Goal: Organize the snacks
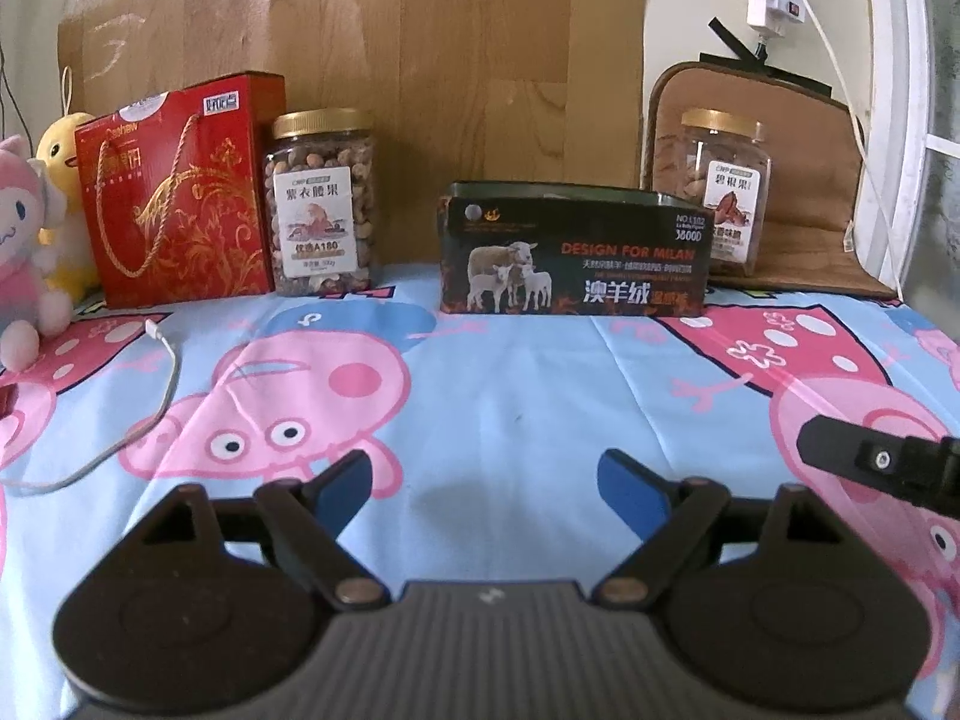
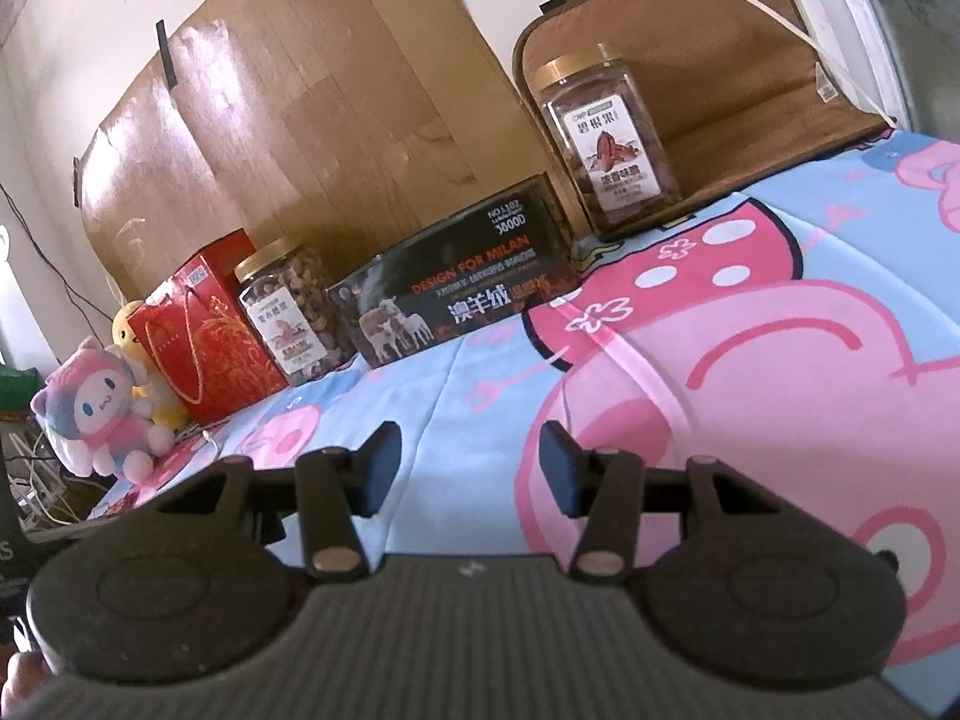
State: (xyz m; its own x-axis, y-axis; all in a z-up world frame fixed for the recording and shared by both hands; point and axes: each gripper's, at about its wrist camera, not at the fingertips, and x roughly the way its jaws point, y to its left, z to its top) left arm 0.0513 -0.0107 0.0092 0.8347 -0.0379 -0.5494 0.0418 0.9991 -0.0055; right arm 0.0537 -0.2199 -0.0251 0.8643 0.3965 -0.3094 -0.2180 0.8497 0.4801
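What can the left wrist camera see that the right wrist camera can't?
Only the left wrist view shows the white plug on the wall and the tip of the right tool. Only the right wrist view shows the tangle of cables past the bed's edge. Both show the red gift bag, two nut jars, the dark box, the pink plush and the cartoon sheet.

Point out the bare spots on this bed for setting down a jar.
Free: the cartoon-print sheet in front of the dark sheep-print box, and the gap between that box and the gold-lidded cashew jar. Crowded: far left, with the red gift box, plush toys, white cable.
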